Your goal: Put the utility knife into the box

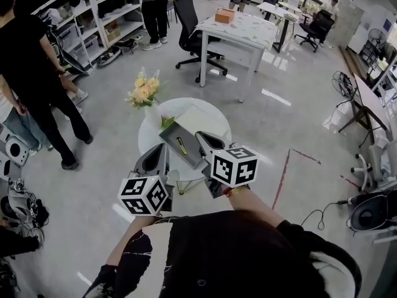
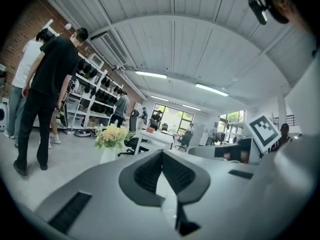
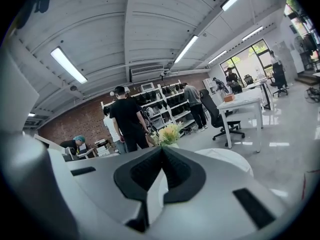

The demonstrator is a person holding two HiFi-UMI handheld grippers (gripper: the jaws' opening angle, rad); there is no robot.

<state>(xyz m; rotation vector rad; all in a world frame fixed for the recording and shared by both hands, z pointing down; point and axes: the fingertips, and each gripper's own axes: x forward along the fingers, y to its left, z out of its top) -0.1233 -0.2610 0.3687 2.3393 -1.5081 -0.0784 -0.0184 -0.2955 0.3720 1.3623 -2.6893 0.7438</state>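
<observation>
In the head view a grey open box lies on a small round white table. A yellow-and-black utility knife rests inside it. My left gripper and right gripper are held side by side near the table's front edge, raised and pointing forward over it. Both are shut with nothing between the pads. In the left gripper view the left gripper has its jaws meeting at the tips, and the right gripper looks the same in its own view. Neither gripper view shows the box or the knife.
A vase of yellow flowers stands on the table's far left edge. People stand by shelves at the left. An office chair and a white desk with an orange box are beyond the table.
</observation>
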